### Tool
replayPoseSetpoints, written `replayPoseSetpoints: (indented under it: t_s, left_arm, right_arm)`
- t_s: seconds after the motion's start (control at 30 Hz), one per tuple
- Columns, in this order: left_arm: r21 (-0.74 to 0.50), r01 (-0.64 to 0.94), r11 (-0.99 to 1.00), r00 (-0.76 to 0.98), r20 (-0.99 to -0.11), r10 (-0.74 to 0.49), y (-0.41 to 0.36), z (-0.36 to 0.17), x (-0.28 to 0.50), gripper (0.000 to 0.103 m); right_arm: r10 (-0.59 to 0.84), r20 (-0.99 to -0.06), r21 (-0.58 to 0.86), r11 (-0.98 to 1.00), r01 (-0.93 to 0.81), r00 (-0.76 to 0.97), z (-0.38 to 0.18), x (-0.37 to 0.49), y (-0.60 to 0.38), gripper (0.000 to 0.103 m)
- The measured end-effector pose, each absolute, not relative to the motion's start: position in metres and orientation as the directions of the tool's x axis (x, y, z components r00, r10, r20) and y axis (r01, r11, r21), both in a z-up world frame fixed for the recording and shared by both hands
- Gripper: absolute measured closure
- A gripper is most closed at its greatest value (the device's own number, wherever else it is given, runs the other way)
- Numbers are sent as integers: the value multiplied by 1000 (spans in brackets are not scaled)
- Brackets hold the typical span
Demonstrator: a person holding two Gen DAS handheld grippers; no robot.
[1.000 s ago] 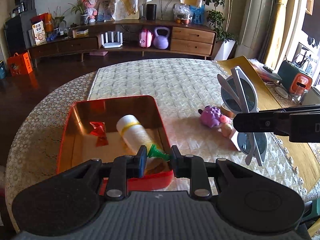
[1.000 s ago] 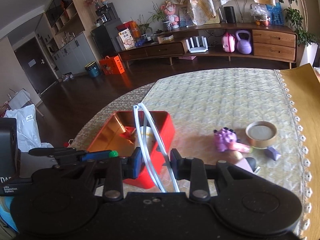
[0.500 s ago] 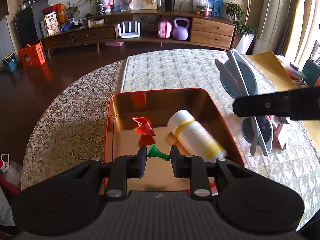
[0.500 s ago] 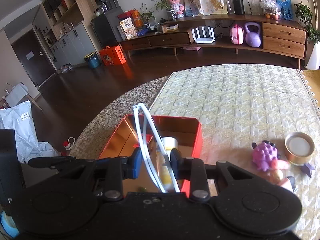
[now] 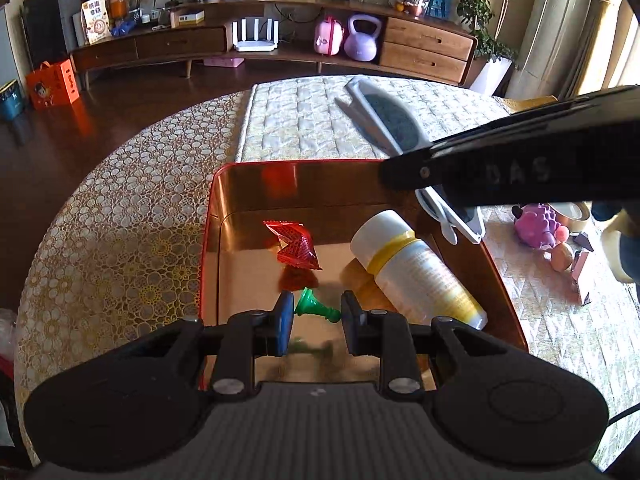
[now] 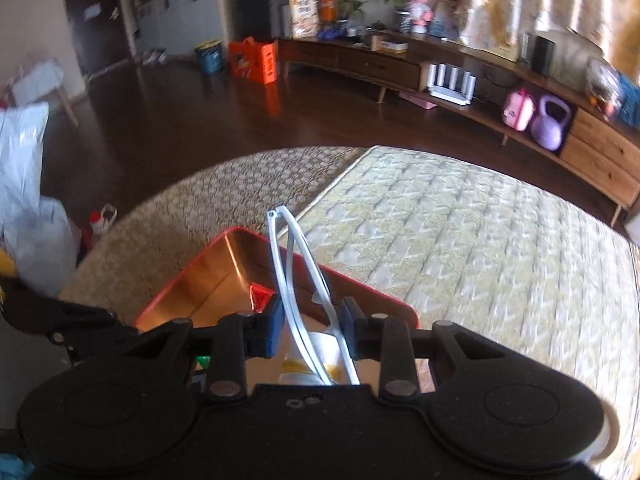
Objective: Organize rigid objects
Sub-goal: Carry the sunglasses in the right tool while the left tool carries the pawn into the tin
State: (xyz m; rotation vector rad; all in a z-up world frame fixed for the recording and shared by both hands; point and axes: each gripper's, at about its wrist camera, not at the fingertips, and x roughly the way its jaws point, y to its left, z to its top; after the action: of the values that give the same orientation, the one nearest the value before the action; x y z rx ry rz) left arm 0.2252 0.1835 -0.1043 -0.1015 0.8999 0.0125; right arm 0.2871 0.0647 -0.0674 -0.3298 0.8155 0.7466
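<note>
My left gripper (image 5: 316, 312) is shut on a small green pawn-shaped piece (image 5: 314, 306), held over the near part of the red tray (image 5: 208, 240). In the tray lie a red faceted gem (image 5: 294, 242) and a white bottle with a yellow band (image 5: 416, 270). My right gripper (image 6: 312, 320) is shut on white-framed sunglasses (image 6: 298, 276), above the tray's right side (image 6: 372, 294). The left wrist view shows those sunglasses (image 5: 386, 118) sticking out past the right gripper's dark finger (image 5: 500, 168).
A purple toy (image 5: 536, 226), a round gold tin (image 5: 574, 214) and other small pieces lie on the quilted table cover to the right of the tray. The round table edge (image 5: 60, 216) drops to a dark floor. A long wooden sideboard (image 5: 280, 40) stands behind.
Both grippers moved left and down over the tray. The right one rolled, so the sunglasses now lean across the tray's right rim. Both grips are unchanged.
</note>
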Motion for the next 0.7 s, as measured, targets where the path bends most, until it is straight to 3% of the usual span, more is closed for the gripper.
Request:
replayPoseSetpoints:
  t_s: [0.4, 0.7]
  left_arm:
    - [-104, -51, 993, 615, -787, -51, 188, -118, 238, 78]
    - [-82, -37, 996, 609, -792, -42, 182, -128, 243, 78]
  right_arm:
    - [418, -802, -116, 593, -797, 428, -95, 293, 100, 75]
    - [421, -810, -87, 602, -793, 408, -107, 299, 102, 71]
